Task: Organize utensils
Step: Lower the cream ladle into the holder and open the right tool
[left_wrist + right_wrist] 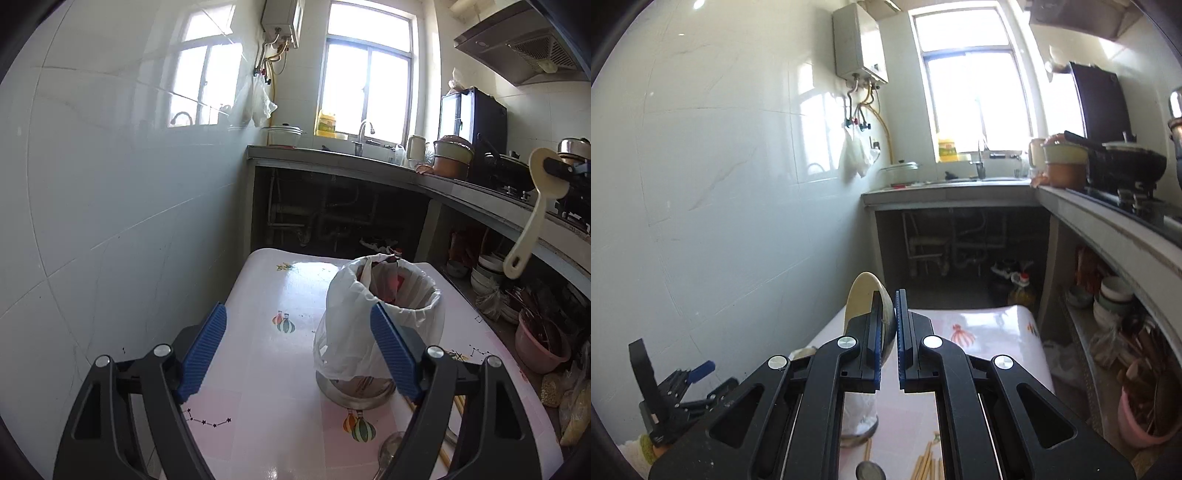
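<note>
Left wrist view: left gripper (299, 350) stands wide apart with nothing between its pads, low over the surface (258, 295); its right pad is just in front of the bag-lined holder (384, 314).
Right gripper: seen at the right edge of the left view (554, 168), clamped on the bowl of a cream rice paddle (535, 206), handle hanging down, well above the surface and to the right of the holder.
Right wrist view: gripper (886, 325) closed on the paddle bowl (864, 295); holder (858, 417) shows below, between the finger frames.
Left on the surface: chopsticks (925, 461) and a metal spoon (870, 472) lie near the holder's base.
Step in hand: carrying the paddle to the holder, as judged.
Next move: bring the paddle over the holder's mouth, handle down, lower it in and let go; the loose bag rim may snag the handle.
</note>
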A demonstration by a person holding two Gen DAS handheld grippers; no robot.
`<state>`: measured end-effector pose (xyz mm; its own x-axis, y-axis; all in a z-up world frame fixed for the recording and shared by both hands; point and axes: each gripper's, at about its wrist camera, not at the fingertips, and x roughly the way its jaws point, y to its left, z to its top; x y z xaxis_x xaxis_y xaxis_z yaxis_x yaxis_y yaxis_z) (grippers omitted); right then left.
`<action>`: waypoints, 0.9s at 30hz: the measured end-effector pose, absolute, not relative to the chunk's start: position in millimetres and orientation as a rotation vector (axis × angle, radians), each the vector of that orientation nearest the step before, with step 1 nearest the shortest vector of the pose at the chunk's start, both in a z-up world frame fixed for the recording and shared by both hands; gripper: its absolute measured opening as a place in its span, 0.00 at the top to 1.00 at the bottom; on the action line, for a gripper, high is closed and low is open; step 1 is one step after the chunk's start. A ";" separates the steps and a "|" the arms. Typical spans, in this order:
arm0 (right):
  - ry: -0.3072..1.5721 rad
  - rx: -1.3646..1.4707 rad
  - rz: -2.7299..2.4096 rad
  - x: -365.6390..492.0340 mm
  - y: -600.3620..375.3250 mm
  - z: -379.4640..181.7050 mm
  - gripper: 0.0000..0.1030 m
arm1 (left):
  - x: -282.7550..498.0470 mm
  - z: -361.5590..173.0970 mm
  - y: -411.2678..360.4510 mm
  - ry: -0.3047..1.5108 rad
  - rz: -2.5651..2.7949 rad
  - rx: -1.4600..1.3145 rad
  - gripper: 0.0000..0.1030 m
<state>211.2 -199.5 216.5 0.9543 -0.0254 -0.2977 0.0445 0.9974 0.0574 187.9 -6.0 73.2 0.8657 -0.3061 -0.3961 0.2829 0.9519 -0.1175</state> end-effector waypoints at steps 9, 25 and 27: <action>0.429 -0.224 -0.086 312.1 -148.9 156.8 0.95 | 163.8 46.2 25.9 0.470 -0.284 -0.150 0.17; 0.686 -0.407 0.048 350.2 -104.8 73.6 0.82 | 163.6 23.7 15.8 0.516 -0.347 -0.044 0.17; 0.686 -0.387 0.066 346.1 -107.9 76.8 0.60 | 162.4 24.7 14.3 0.507 -0.356 -0.038 0.17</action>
